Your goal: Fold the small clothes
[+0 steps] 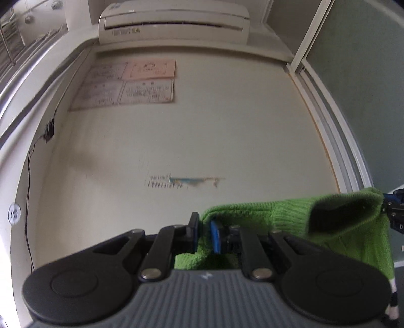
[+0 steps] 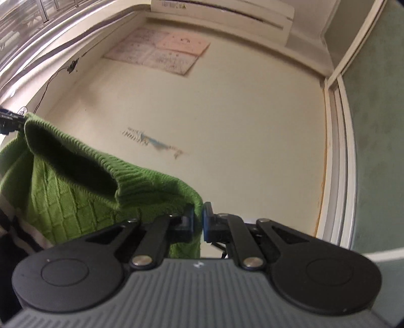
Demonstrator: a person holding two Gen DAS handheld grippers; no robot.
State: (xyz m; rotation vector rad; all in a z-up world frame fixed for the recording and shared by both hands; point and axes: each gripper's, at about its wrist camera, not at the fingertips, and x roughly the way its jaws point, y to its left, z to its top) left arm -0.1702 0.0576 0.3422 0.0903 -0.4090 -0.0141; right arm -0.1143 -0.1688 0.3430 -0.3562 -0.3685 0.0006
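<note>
A small green knitted sweater (image 1: 335,227) hangs in the air, stretched between both grippers, its ribbed neck opening gaping. My left gripper (image 1: 204,227) is shut on one top edge of the knit, the cloth pinched between its blue pads. My right gripper (image 2: 199,218) is shut on the other top edge of the same green sweater (image 2: 75,186), which drapes away to the left. Each view catches the other gripper's tip at the far end of the cloth: the right one (image 1: 394,209) and the left one (image 2: 10,122). Both point upward at the wall.
A cream wall (image 1: 202,141) fills both views, with papers (image 1: 126,84) pinned on it and an air conditioner (image 1: 174,22) above. A white door frame (image 2: 338,151) and green panel stand at the right. A dark striped cloth (image 2: 15,227) shows at the lower left.
</note>
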